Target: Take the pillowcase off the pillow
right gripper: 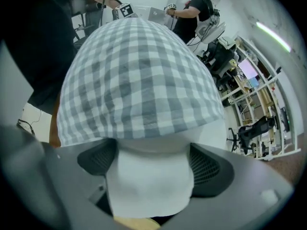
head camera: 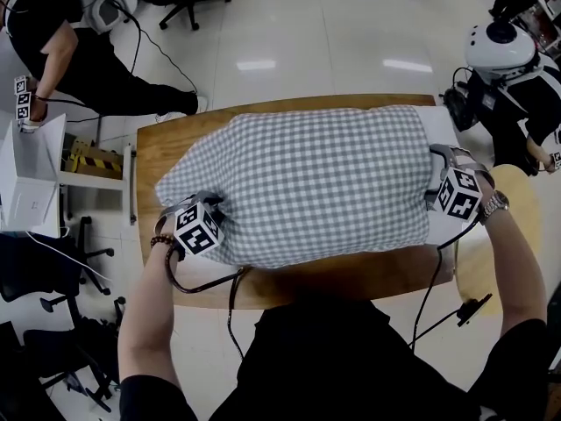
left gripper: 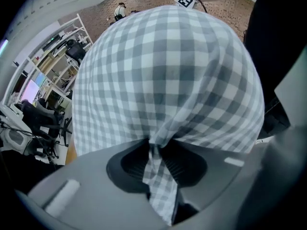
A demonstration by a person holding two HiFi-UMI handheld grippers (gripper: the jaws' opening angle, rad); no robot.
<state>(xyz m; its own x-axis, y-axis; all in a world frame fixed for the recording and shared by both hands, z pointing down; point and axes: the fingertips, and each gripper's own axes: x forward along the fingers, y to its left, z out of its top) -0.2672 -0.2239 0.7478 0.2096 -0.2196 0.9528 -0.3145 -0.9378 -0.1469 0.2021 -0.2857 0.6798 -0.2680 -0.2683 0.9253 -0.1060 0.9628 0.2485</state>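
Observation:
A pillow in a grey-and-white checked pillowcase (head camera: 307,182) lies across the wooden table (head camera: 351,274). My left gripper (head camera: 206,203) is at the case's near left corner. In the left gripper view its jaws (left gripper: 156,150) are shut on a pinched fold of the checked pillowcase (left gripper: 168,71). My right gripper (head camera: 435,179) is at the right end, where the bare white pillow (head camera: 436,128) sticks out of the case. In the right gripper view its jaws (right gripper: 153,169) are shut on the white pillow (right gripper: 152,186), just below the pillowcase's open edge (right gripper: 139,80).
A person in black (head camera: 61,42) stands at the back left by a white box (head camera: 31,178). Another person with a white helmet (head camera: 500,46) is at the back right. A round wooden top (head camera: 517,226) sits right of the table. Cables hang off the table's near edge.

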